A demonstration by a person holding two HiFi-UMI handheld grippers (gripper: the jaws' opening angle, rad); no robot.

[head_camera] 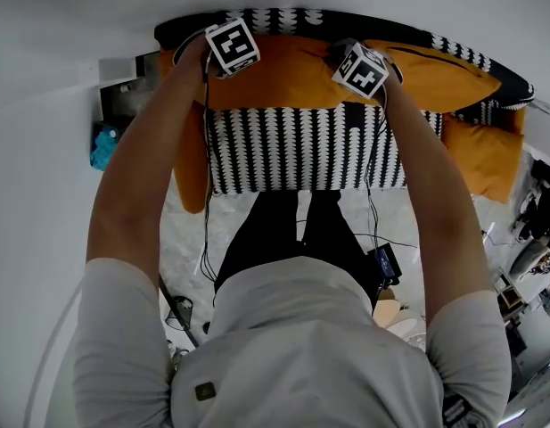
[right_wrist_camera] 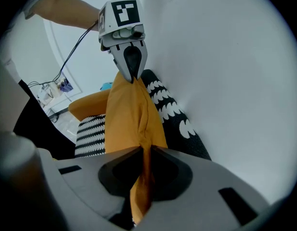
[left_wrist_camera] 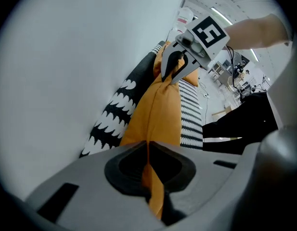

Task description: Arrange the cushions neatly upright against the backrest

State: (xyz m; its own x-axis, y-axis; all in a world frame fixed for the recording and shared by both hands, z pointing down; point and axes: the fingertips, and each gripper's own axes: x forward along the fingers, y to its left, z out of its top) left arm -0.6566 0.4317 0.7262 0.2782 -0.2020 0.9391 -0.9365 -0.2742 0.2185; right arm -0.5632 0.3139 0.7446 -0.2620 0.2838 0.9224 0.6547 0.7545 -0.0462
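Orange fabric cushion point(head_camera: 288, 74) is held by its top seam above the black-and-white patterned sofa point(head_camera: 301, 154), just in front of the patterned backrest point(head_camera: 283, 16) and the white wall point(head_camera: 69, 25). The left tool point(left_wrist_camera: 149, 174) is clamped on one end of that seam and the right tool point(right_wrist_camera: 144, 174) on the other, with fabric pinched thin between each pair of jaws.

For a neat result, the cushion should be lowered level and its bottom edge set on the seat close to the backrest. It should be released only once it leans back without slumping.

No container is seen. A second orange cushion point(head_camera: 484, 154) is at the sofa's right end, a third orange cushion point(head_camera: 192, 172) at its left.
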